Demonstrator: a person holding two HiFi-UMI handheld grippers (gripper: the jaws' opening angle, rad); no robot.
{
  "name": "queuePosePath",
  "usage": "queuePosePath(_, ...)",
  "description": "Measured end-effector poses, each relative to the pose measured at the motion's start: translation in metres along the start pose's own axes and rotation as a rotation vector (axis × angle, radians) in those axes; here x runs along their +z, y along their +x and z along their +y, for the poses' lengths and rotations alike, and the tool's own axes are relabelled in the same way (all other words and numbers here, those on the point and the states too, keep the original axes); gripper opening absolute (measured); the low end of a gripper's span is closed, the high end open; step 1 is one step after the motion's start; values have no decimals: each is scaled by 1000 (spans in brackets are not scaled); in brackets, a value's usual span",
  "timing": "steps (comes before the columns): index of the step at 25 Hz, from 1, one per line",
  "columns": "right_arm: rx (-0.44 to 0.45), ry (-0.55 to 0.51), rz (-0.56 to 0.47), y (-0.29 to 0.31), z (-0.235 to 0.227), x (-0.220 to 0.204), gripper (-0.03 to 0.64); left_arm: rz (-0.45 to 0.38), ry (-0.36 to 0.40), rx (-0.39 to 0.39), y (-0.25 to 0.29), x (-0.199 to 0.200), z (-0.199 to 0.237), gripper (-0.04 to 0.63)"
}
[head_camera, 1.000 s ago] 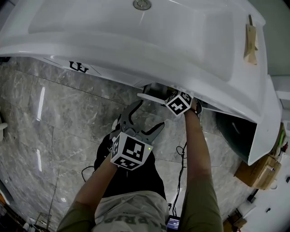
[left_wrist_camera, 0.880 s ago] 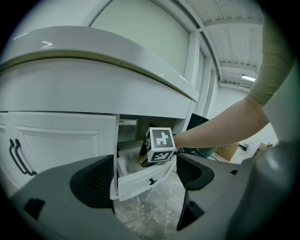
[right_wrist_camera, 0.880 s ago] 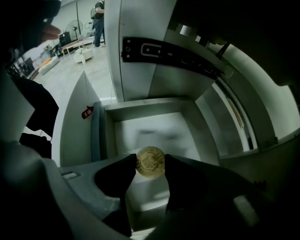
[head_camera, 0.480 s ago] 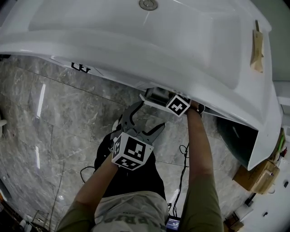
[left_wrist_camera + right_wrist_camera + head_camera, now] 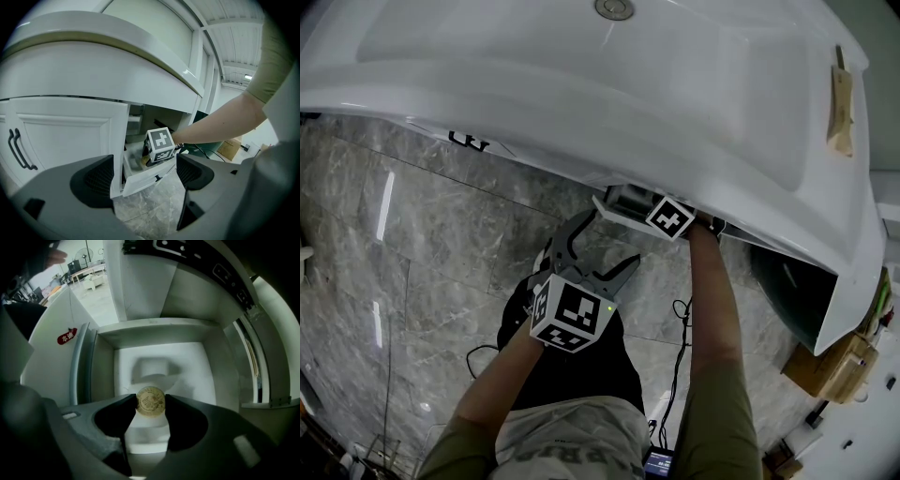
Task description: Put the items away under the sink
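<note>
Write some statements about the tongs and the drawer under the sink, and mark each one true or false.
1. The right tongs grip a round yellowish item. True.
2. The left tongs hold a bottle. False: their jaws stand apart with nothing between them.
3. The drawer under the sink is pulled open. True.
4. Both tongs reach into the drawer. False: only the right tongs do; the left tongs hang outside it, over the grey marble floor.
</note>
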State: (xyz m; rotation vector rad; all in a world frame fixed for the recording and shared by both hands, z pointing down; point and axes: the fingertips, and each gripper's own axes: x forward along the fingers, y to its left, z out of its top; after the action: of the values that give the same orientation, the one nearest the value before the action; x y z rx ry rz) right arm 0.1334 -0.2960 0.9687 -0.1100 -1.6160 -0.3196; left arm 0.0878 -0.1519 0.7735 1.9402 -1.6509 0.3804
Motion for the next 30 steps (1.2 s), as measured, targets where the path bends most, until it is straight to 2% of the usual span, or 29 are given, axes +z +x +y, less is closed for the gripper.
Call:
queuePosePath(8,15,6,14,8,-1,-1,198,1,-13,5,-2,-5,5,399)
queuePosePath(15,-73,-123,-60,-3,-23,24,198,5,-29,24,-2,-8,12,399)
queuePosePath(22,11,16,-29,1,-2,5,204,17,-34,34,-5,-7,14,399)
queuePosePath(30,-67,58,-93,-18,-8,10,207,38,-40,40,-15,-9,6,399)
